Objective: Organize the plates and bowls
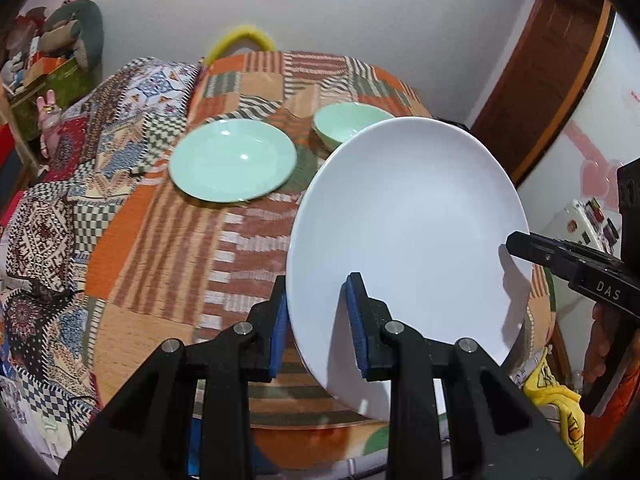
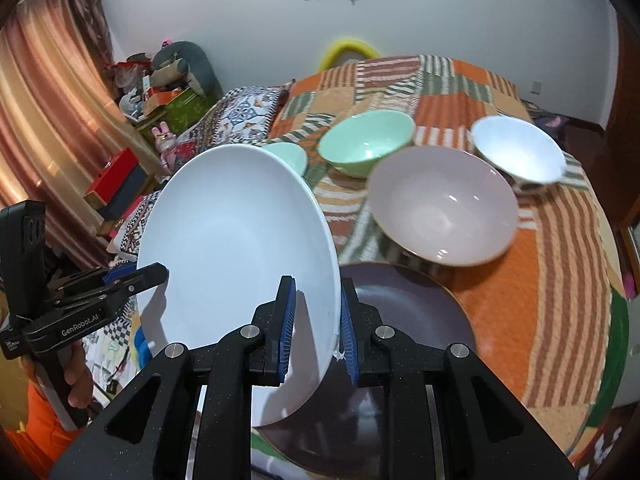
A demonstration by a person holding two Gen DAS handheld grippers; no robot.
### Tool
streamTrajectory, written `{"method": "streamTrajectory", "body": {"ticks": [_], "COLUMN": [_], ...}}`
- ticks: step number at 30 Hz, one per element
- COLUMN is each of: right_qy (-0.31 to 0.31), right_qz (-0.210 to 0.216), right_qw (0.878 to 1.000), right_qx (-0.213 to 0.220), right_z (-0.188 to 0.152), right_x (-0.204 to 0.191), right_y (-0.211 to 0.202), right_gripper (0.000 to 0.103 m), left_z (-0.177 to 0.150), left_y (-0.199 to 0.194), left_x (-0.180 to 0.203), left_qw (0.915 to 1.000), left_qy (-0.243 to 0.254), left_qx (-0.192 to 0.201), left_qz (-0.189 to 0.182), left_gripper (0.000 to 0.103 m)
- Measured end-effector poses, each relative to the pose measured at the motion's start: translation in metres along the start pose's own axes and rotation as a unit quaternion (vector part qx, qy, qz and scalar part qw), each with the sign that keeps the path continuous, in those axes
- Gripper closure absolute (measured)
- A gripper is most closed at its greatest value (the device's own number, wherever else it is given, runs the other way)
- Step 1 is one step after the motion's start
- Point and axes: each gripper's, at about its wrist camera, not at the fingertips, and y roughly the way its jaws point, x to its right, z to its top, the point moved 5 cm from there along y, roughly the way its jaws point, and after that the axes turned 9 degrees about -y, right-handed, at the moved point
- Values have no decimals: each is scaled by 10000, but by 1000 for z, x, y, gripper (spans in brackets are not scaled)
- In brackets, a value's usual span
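A large white plate (image 1: 408, 248) is held tilted above the table, clamped at opposite rims by both grippers. My left gripper (image 1: 318, 320) is shut on its near edge. My right gripper (image 2: 318, 322) is shut on the other edge of the white plate (image 2: 236, 264); it shows in the left wrist view at the right (image 1: 516, 244). A mint green plate (image 1: 233, 160) and a mint green bowl (image 1: 348, 122) lie on the table behind. The right wrist view shows a dark purple plate (image 2: 404, 320) under the white plate, a pink bowl (image 2: 444, 204), a green bowl (image 2: 366, 142) and a white bowl (image 2: 518, 148).
The round table has a patchwork orange cloth (image 1: 168, 248). A patterned quilt (image 1: 48, 216) lies at the left. A yellow chair back (image 1: 240, 40) stands behind the table. Cluttered shelves (image 2: 160, 96) and a curtain (image 2: 48, 128) are at the left.
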Motion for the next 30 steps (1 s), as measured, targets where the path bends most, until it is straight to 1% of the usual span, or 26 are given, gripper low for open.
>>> {"method": "streamTrajectory", "body": {"ticks": [8,15,20,24,30], "right_qy": [332,587,669,776,867], "right_qz": [-89,-186,-298,-304,-284], "right_qw": [9994,9981,9973,9965,9957], "right_qx": [29,-39,-78,-112,-155], "right_z": [-25,-43,-51,-58,-66], "right_x": [25,42,52,59,59], "right_y": [-15,-19,-23,-22,-20], "right_gripper": [83,83,83,83,83], "left_z": [-8,-17,-21,-25,-30], "left_y": [18,36,47,53,61], "left_x": [30,47,56,60,60], "left_qw": [9992,9977,9961,9953,9943], "left_qy": [261,422,533,620,545], "left_qx": [-297,-531,-695,-738,-914], "left_qz": [-48,-66,-72,-10,19], "left_gripper": [75,74,73,72,70]}}
